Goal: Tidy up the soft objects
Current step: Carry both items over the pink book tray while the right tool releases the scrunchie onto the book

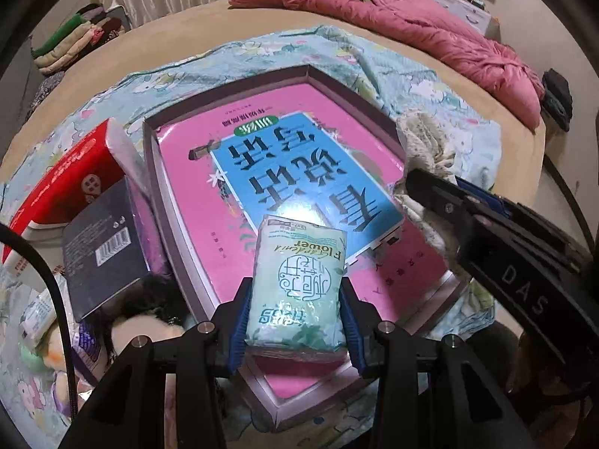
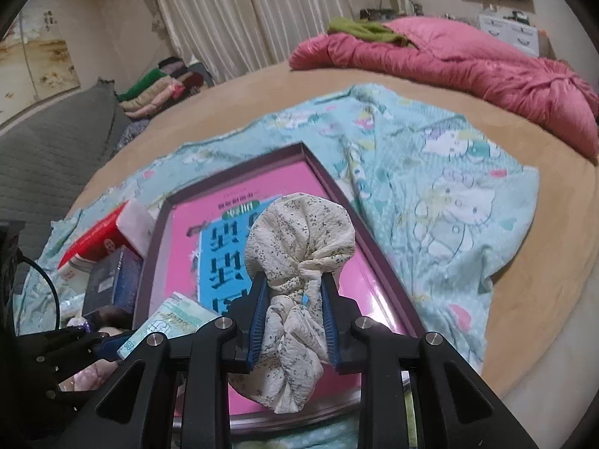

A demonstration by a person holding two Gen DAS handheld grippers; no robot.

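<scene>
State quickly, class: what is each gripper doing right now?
Left gripper: shut on the tissue pack.
Right gripper: shut on the floral scrunchie.

tissue pack (image 1: 297,284): pale green, teal print
scrunchie (image 2: 299,241): cream, tiny dark flowers
box (image 1: 224,89): mauve rim, pink inside, blue panel
blanket (image 2: 449,194): aqua, cartoon cats
quilt (image 2: 468,60): deep pink
carton (image 1: 67,183): red

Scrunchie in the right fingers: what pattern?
Cream scrunchie, small dark floral print; clearest in the right wrist view.
</scene>
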